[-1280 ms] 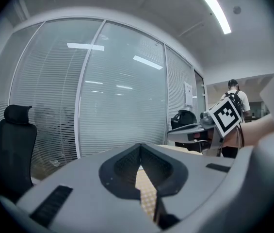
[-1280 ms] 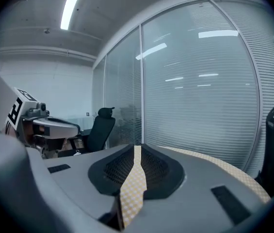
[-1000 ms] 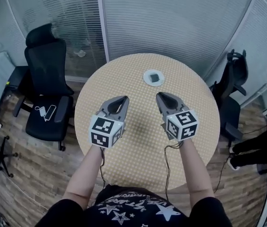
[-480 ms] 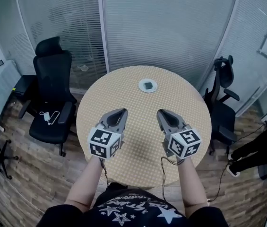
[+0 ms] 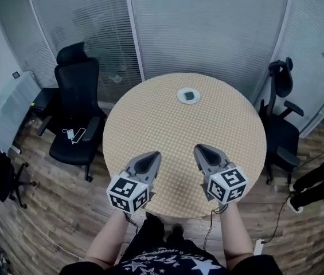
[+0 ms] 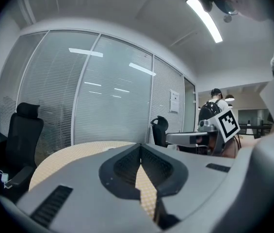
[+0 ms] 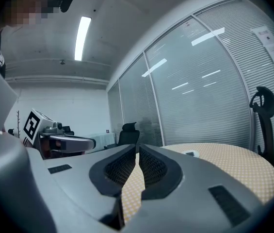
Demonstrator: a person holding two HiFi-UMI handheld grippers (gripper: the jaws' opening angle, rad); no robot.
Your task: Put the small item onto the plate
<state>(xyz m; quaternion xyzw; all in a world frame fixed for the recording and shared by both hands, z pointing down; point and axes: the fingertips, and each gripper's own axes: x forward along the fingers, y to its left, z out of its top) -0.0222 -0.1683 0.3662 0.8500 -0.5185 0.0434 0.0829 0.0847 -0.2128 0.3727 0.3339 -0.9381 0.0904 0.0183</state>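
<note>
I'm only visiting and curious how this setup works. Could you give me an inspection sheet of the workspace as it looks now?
Surface: round table under a checked cloth.
Job's things: white plate at the far side, with the small dark item lying on it.
Clutter: nothing seen on the table.
Grippers: left tongs and right tongs are shut and empty, over the near edge.
Cables: cable hangs below the right gripper; white cord lies on a chair seat.
Surroundings: black chairs, glass wall with blinds, wood floor.
</note>
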